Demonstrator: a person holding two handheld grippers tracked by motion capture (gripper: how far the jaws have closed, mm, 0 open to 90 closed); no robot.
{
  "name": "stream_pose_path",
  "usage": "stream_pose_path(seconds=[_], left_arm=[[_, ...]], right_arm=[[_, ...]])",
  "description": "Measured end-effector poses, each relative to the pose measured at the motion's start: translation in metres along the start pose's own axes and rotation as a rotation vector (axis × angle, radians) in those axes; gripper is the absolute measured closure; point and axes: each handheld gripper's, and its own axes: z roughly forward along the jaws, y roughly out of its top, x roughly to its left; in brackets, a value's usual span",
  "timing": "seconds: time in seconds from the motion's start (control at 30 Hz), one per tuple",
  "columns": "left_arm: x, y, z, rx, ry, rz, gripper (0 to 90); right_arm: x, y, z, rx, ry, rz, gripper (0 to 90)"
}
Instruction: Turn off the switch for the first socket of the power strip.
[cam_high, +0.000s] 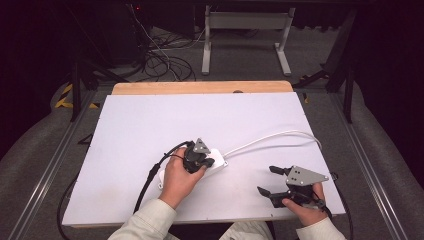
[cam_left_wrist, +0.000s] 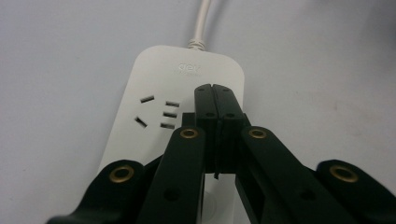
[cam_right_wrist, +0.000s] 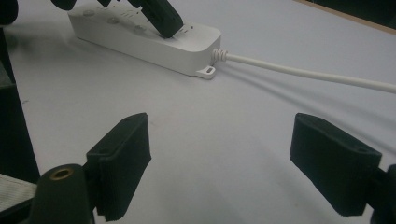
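A white power strip (cam_high: 219, 161) lies near the middle of the white table (cam_high: 150, 125), its white cord (cam_high: 270, 137) curving off to the right. In the left gripper view the strip (cam_left_wrist: 154, 84) shows socket slots, and the cord (cam_left_wrist: 203, 18) leaves its far end. My left gripper (cam_high: 206, 163) is shut, its jaws pressed together with the tips (cam_left_wrist: 215, 88) down on the strip's top face. My right gripper (cam_high: 265, 180) stands open near the front right edge with nothing between its jaws (cam_right_wrist: 226, 158). From there I see the strip (cam_right_wrist: 140, 42), the cord (cam_right_wrist: 303, 72) and the left gripper (cam_right_wrist: 161, 18) ahead.
A wooden strip (cam_high: 200, 87) borders the table's far edge. Beyond it, loose cables (cam_high: 160, 60) and a grey metal frame (cam_high: 245, 30) stand on the floor. Metal rails (cam_high: 45, 170) run along both sides of the table.
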Motion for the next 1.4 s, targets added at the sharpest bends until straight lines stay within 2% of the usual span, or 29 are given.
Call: stream_pose_path(seconds=[0.33,0.47,0.67,1.0,1.23,1.4], left_arm=[[-0.012,0.005,0.003,0.026,0.088,0.063,90.0],[-0.011,0.006,0.002,0.031,0.081,0.049,90.0],[-0.012,0.008,0.003,0.047,0.091,0.054,90.0],[-0.01,0.008,0.0,0.077,0.049,0.032,90.0],[-0.007,0.009,0.0,0.081,0.031,0.011,90.0],[-0.008,0.01,0.0,0.09,0.036,0.017,90.0]], right_arm=[[0.0,0.0,0.001,0.004,-0.001,0.0,20.4],[0.0,0.0,0.001,0.005,0.0,0.001,20.4],[0.0,0.0,0.001,0.007,0.0,0.0,20.4],[0.0,0.0,0.001,0.008,0.004,0.002,20.3],[0.001,0.0,0.001,0.009,0.005,0.003,20.3],[0.001,0.0,0.001,0.01,0.005,0.003,20.3]])
